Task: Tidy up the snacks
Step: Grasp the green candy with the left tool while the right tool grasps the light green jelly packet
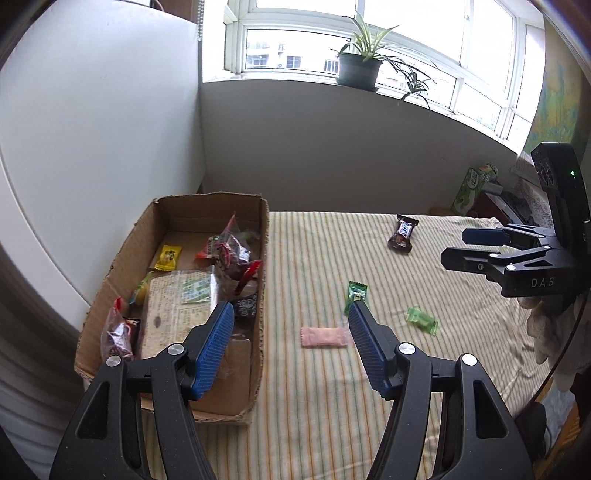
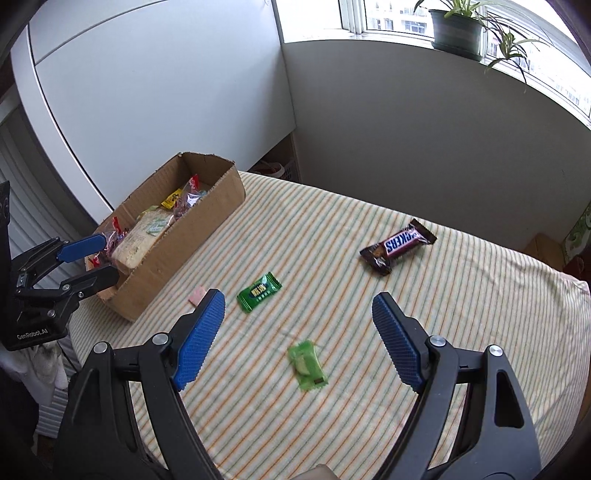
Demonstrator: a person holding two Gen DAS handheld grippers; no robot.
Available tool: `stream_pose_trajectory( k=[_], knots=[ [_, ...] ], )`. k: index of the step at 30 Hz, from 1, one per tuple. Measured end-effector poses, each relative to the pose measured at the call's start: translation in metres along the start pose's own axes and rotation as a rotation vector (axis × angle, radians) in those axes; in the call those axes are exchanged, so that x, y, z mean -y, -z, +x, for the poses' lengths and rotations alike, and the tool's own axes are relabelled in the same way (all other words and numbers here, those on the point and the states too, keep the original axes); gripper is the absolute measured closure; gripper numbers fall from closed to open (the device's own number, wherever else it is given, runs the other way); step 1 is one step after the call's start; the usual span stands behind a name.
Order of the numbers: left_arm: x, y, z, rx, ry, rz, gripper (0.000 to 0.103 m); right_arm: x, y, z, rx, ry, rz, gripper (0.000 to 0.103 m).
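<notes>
A cardboard box (image 1: 264, 258) (image 2: 207, 225) stands at the table's left and holds several wrapped snacks. On the striped cloth lie a pink packet (image 1: 324, 336) (image 2: 197, 295), a dark green packet (image 1: 356, 294) (image 2: 258, 291), a light green candy (image 1: 422, 320) (image 2: 307, 363) and a Snickers bar (image 1: 402, 233) (image 2: 397, 245). My left gripper (image 1: 291, 317) (image 2: 98, 258) is open and empty, above the box's right wall and the pink packet. My right gripper (image 2: 297, 306) (image 1: 458, 245) is open and empty, above the light green candy.
A potted plant (image 1: 360, 68) (image 2: 458, 29) stands on the windowsill behind the table. A green carton and a can (image 1: 471, 186) sit at the far right. A white cabinet (image 1: 92, 129) is behind the box. The table edge is near me.
</notes>
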State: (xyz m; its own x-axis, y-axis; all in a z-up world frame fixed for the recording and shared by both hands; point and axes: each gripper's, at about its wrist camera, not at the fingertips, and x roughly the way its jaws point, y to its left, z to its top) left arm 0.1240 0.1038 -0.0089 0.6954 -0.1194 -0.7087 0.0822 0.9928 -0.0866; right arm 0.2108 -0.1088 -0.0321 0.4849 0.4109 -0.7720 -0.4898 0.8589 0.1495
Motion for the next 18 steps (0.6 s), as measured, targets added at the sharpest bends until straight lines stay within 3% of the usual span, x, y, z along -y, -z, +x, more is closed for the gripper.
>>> stream_pose_trajectory(
  k=[10,18],
  knots=[
    [0.043,0.007,0.024,-0.051,0.056,0.063,0.039,0.003,0.041,0.0,-0.05,0.001,-0.041,0.019],
    [0.056,0.006,0.056,-0.12,0.078,0.083,0.057,-0.002,0.058,0.023,-0.113,-0.015,-0.085,0.025]
  ],
)
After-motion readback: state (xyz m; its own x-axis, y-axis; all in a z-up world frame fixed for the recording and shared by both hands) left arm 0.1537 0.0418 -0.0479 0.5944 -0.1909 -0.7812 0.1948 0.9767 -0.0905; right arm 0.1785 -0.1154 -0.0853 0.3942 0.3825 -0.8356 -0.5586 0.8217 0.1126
